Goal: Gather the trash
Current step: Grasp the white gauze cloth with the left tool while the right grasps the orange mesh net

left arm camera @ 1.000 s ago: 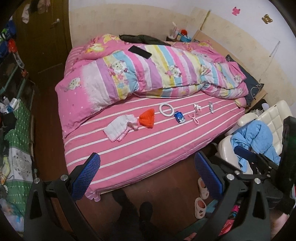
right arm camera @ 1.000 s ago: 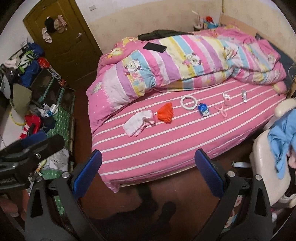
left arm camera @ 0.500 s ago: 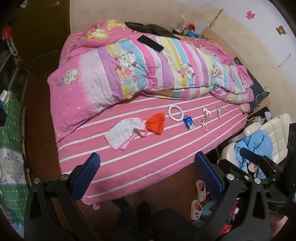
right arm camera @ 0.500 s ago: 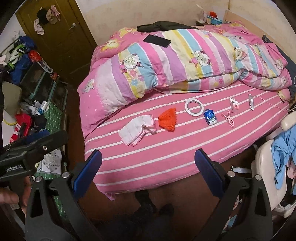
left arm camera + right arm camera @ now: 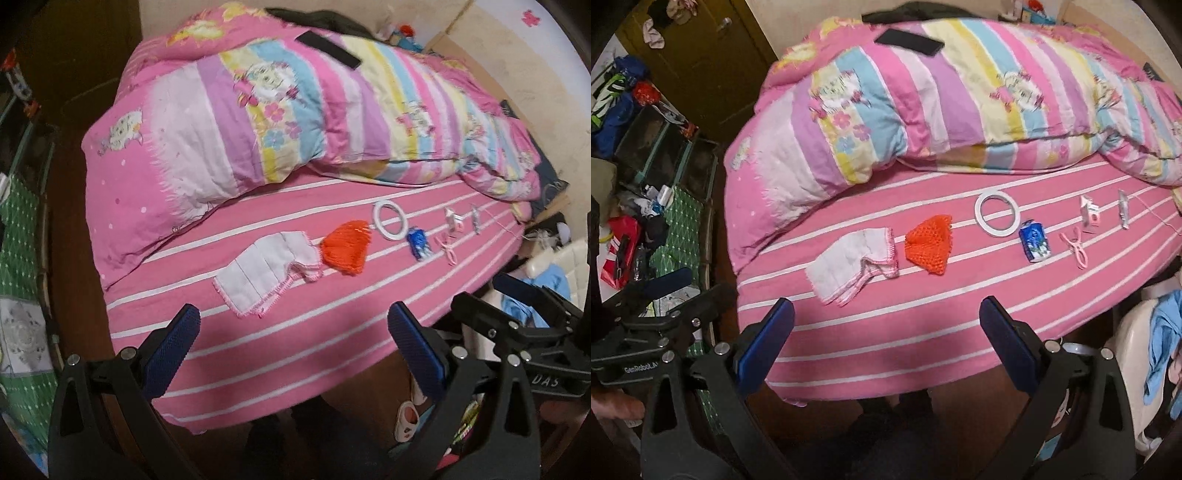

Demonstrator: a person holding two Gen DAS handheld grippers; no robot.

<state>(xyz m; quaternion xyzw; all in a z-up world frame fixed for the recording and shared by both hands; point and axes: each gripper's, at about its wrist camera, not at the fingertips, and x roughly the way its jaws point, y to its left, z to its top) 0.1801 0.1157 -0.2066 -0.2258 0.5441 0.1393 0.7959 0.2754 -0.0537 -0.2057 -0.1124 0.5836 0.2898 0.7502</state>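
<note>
A row of small items lies on the pink striped bed: a white cloth, an orange knitted piece, a white tape ring, a blue wrapper, a pink clip and two small packets. My left gripper is open and empty above the bed's near edge. My right gripper is open and empty there too.
A bunched striped duvet covers the far half of the bed, with a black phone on top. A white chair with blue cloth stands at right. Cluttered shelves stand at left. Slippers lie on the floor.
Both grippers have moved forward toward the bed, and the row of items now looks closer and larger. Both stay open.
</note>
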